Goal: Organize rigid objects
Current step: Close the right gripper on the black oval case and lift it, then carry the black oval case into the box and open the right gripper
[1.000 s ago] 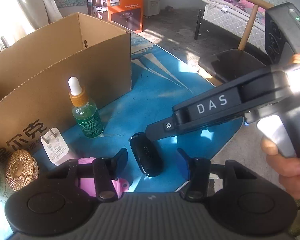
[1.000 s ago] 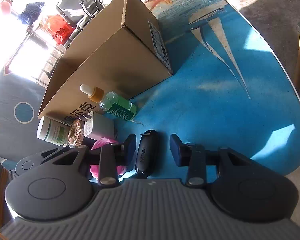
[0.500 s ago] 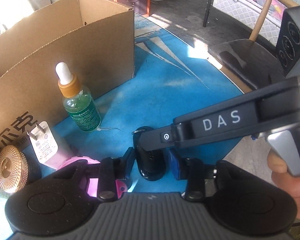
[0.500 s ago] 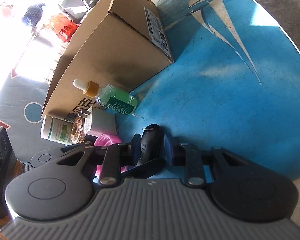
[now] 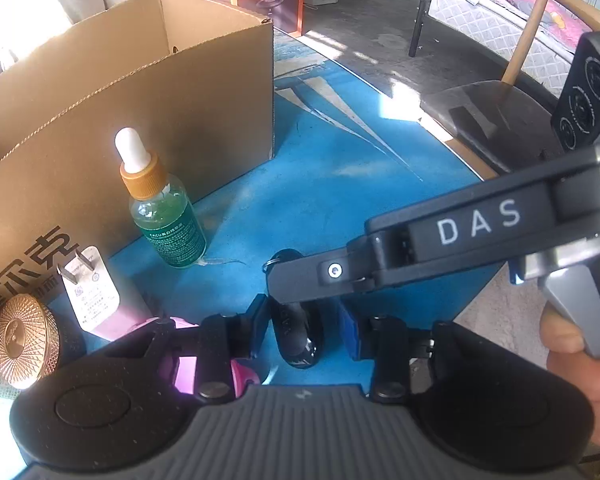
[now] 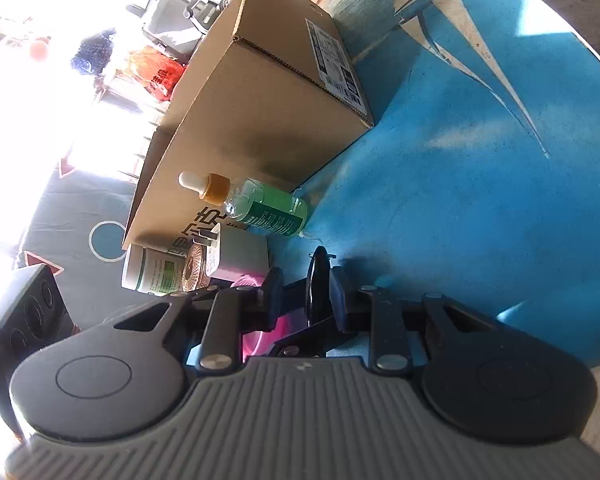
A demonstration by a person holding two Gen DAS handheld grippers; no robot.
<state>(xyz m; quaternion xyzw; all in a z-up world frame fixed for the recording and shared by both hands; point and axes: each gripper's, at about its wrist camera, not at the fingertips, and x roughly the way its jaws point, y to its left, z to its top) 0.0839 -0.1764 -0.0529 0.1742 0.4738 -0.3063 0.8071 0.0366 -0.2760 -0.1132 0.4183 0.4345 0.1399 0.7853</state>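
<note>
A black key fob lies on the blue table, in front of an open cardboard box. My left gripper is shut across the fob's width, one pad on each long side. My right gripper comes in from the right, rolled on its side, and is shut across the fob, which shows edge-on between its pads. In the left wrist view its upper finger rests on top of the fob and hides the far end. A hand holds that gripper.
Left of the fob stand a green dropper bottle, a white charger plug, a gold-lidded jar and a pink object under my left finger. The table edge curves close on the right, with a dark chair beyond.
Both grippers stood open around the fob a second ago. Both have since closed onto it, and the right gripper's finger has slid in from the right over the fob's far end.
</note>
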